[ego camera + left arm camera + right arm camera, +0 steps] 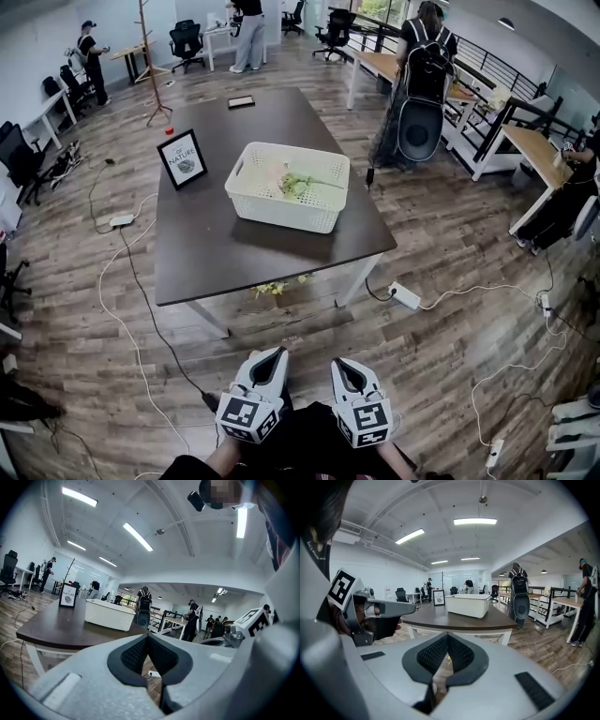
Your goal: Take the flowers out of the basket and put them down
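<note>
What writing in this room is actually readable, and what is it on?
"OF NATURE": on the framed sign standing on the dark table, left of the white basket.
Smaller print under those words: too small to read.
Cubes on the left gripper and right gripper: black-and-white square patterns only, no words.
Nothing else is legible.

The table is bare along its near edge and both near corners, open to a reach. Farther in, the basket stands by the right edge and a framed sign by the left edge, well apart.
</note>
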